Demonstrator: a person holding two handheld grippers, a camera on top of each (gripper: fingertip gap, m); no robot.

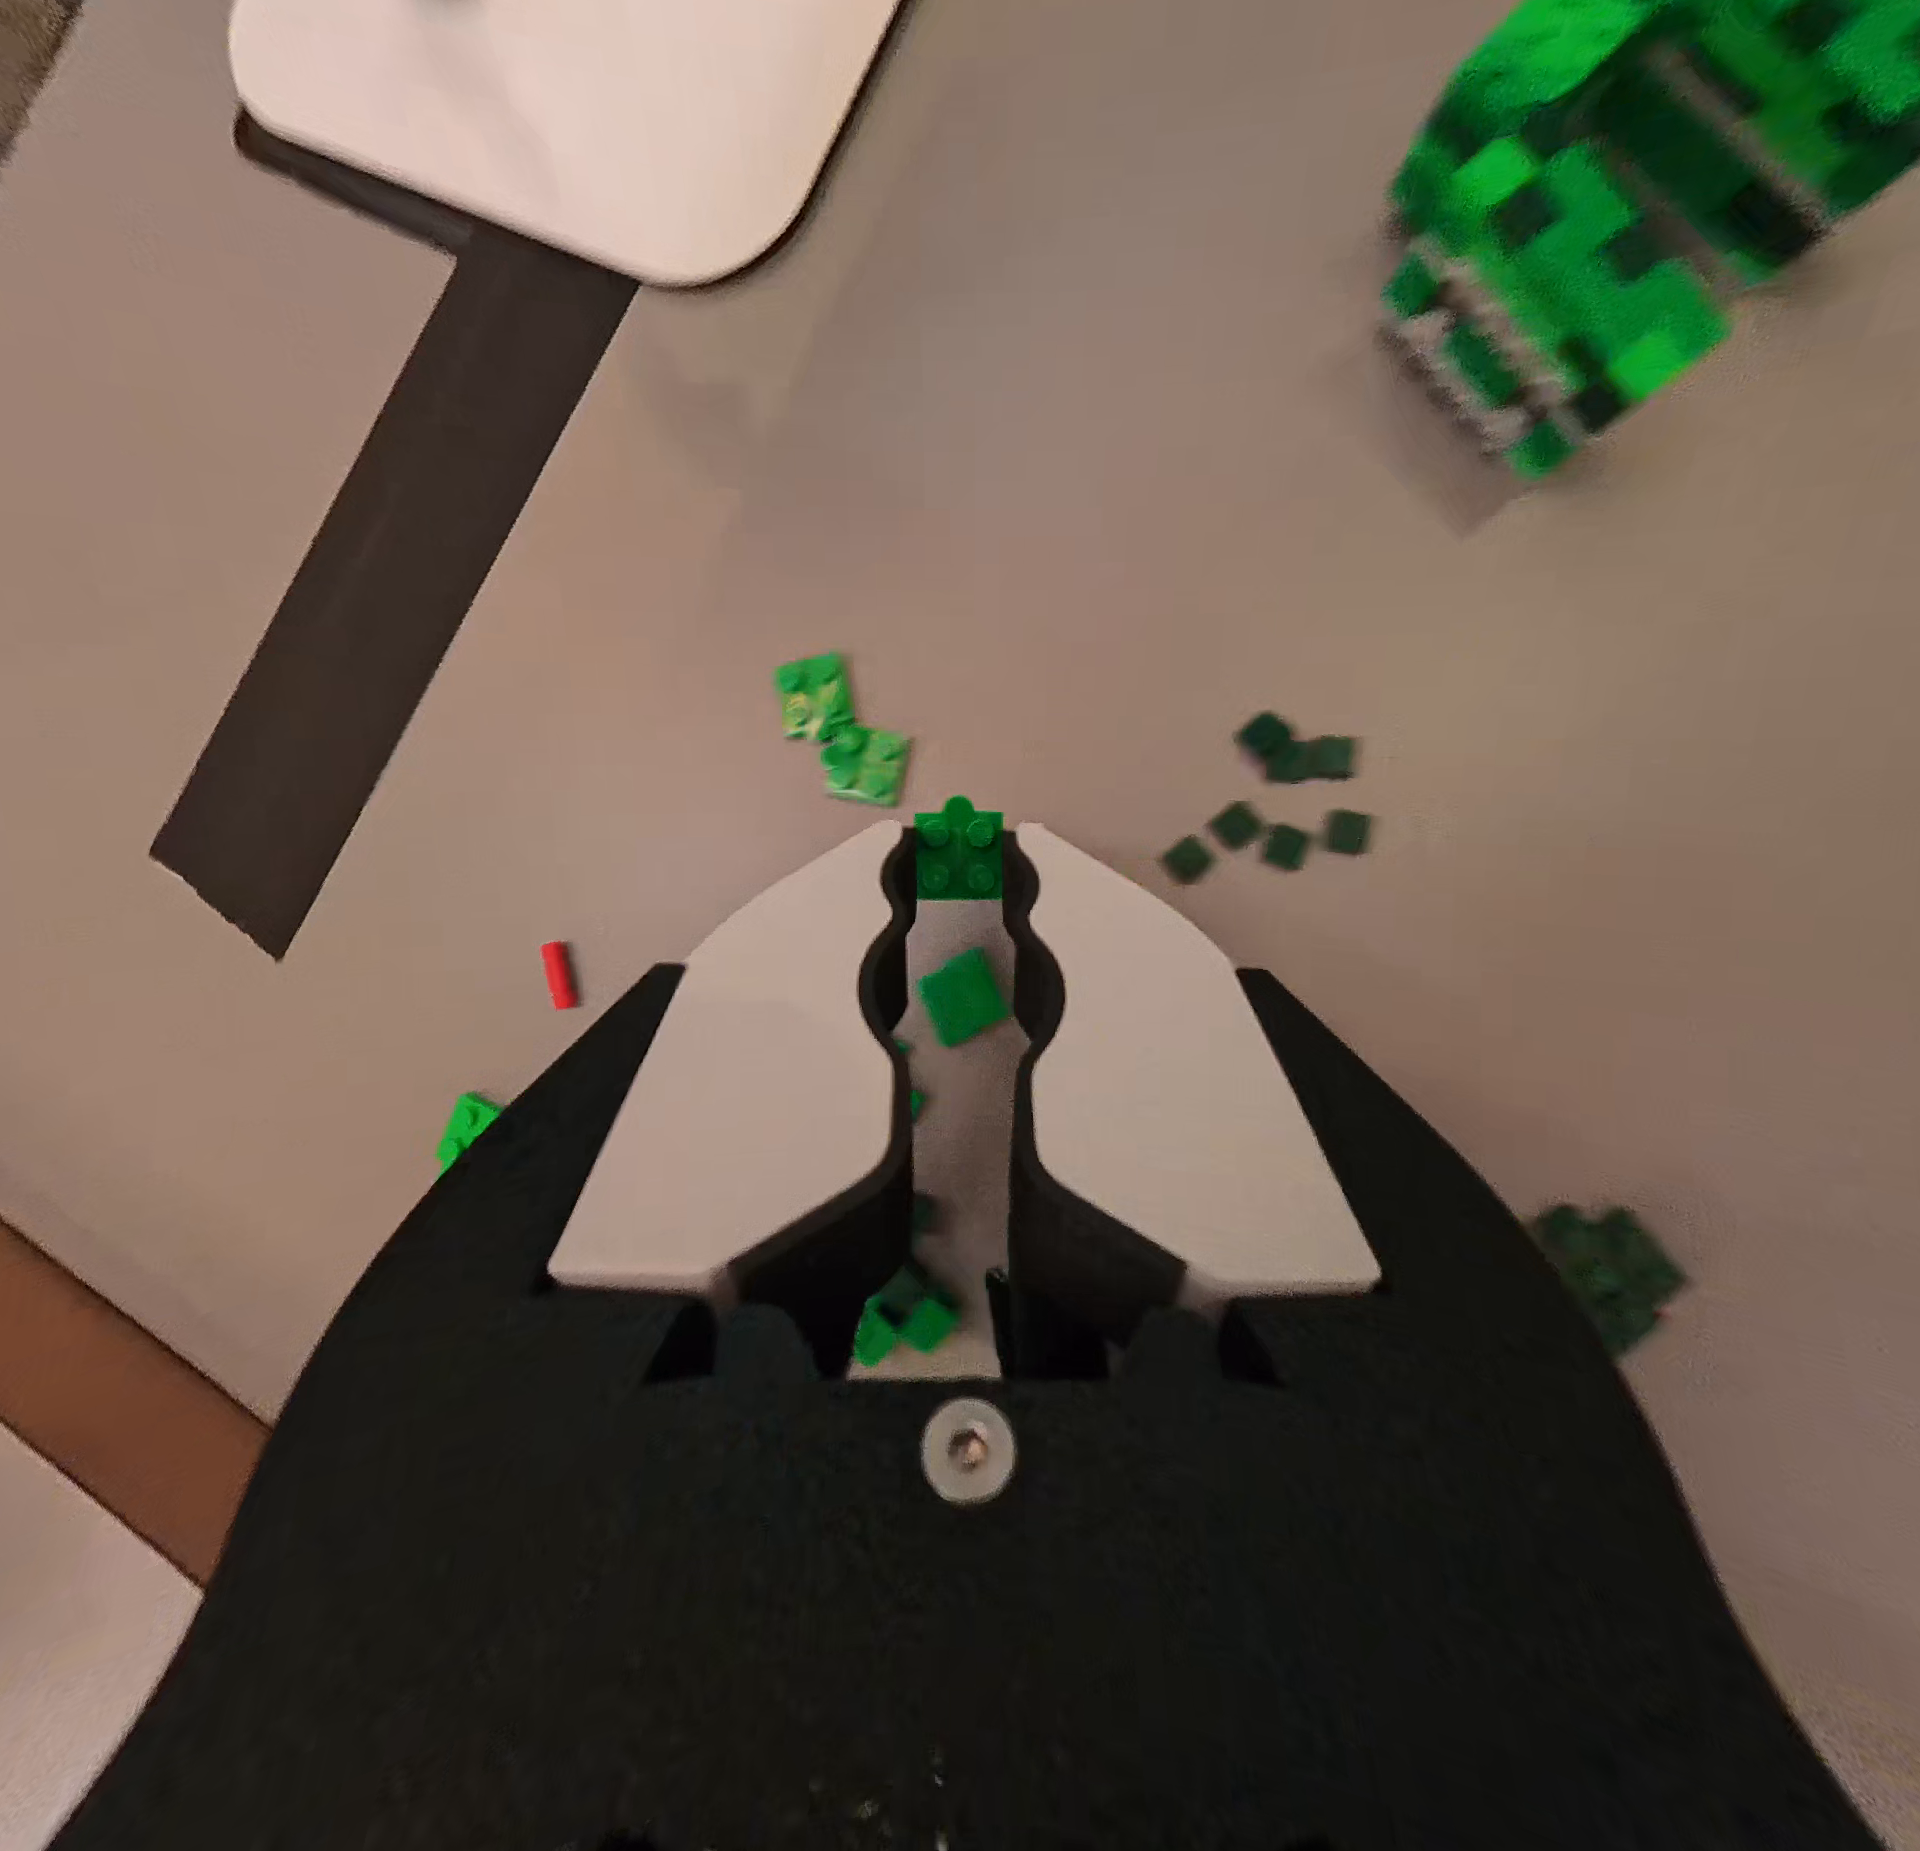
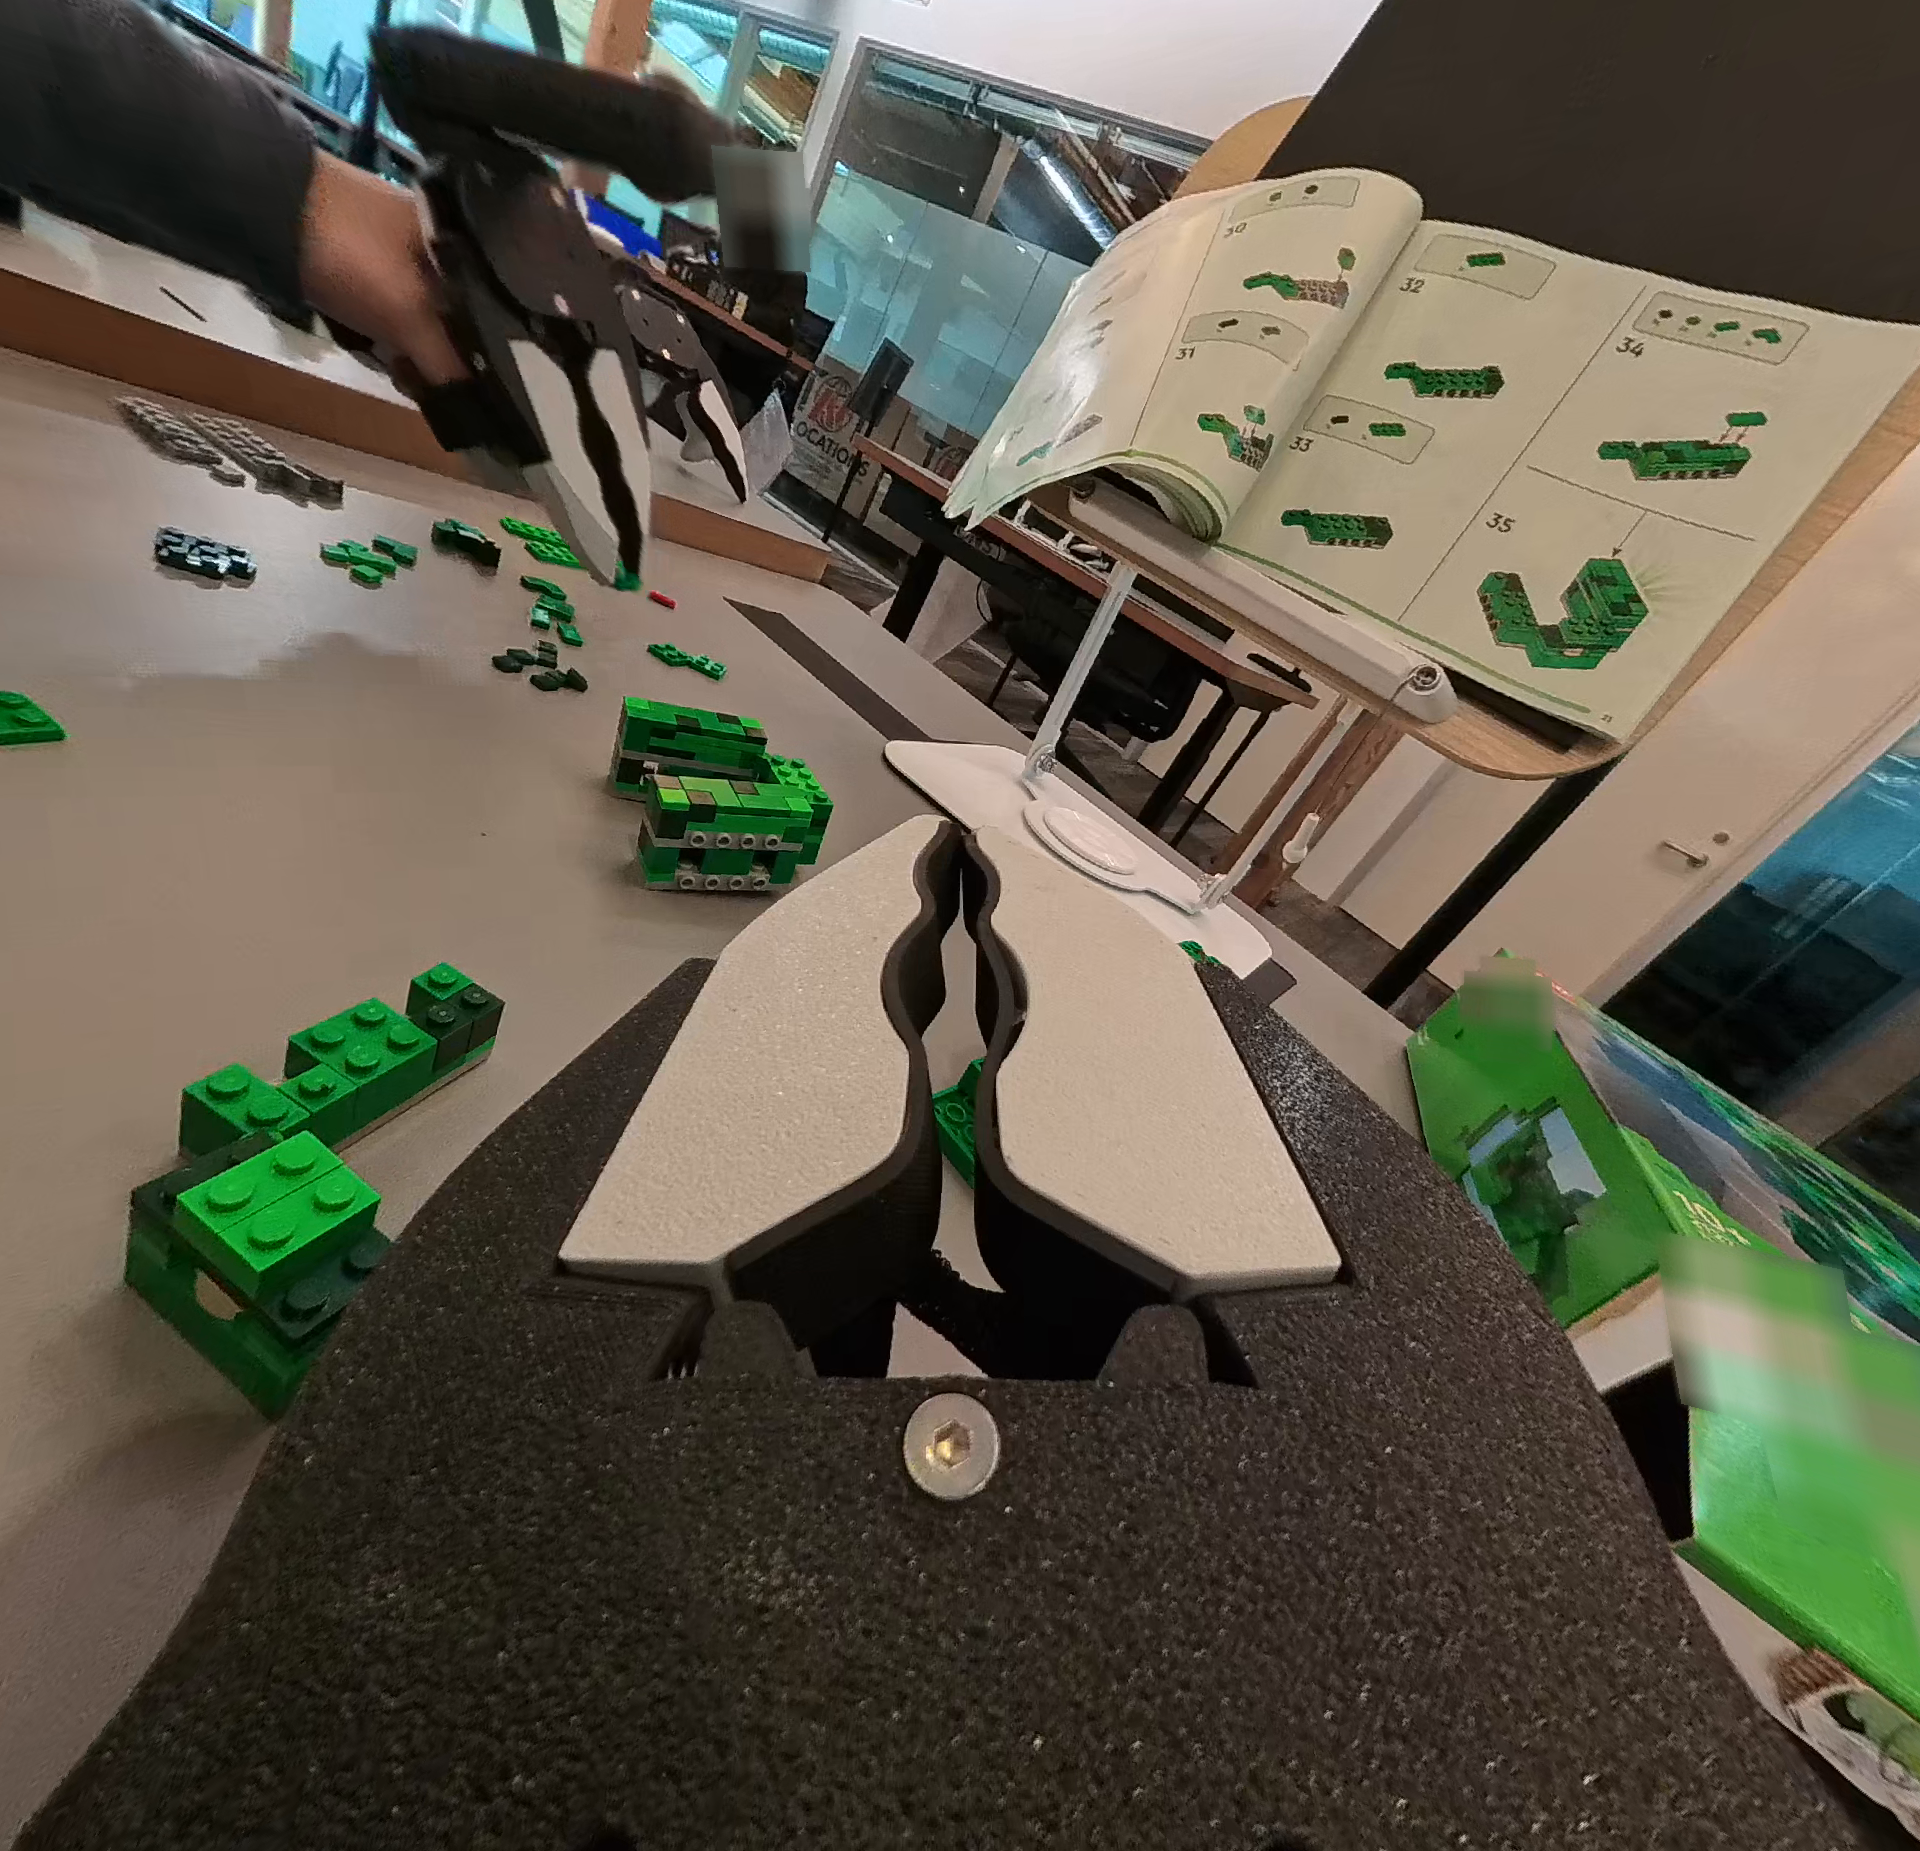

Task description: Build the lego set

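Observation:
My left gripper (image 1: 958, 845) is shut on a small green brick (image 1: 958, 856) held at its fingertips above the grey table (image 1: 1039, 554). It also shows far off in the right wrist view (image 2: 623, 565), tips down among loose pieces. The built green model (image 1: 1621, 201) sits at the upper right, blurred; in the right wrist view it (image 2: 717, 793) stands mid-table. My right gripper (image 2: 958, 845) is shut and empty, low over the table. A green stepped assembly (image 2: 343, 1063) and a green block assembly (image 2: 249, 1261) lie to its left.
Loose light green plates (image 1: 842, 726), dark green tiles (image 1: 1278, 804) and a red pin (image 1: 558, 973) lie scattered. An open instruction booklet (image 2: 1455, 430) rests on a white stand (image 2: 1081, 845). The green set box (image 2: 1662, 1230) is at the right. Grey pieces (image 2: 218, 445) lie far left. The grippers' ends are close to 30 cm from one another.

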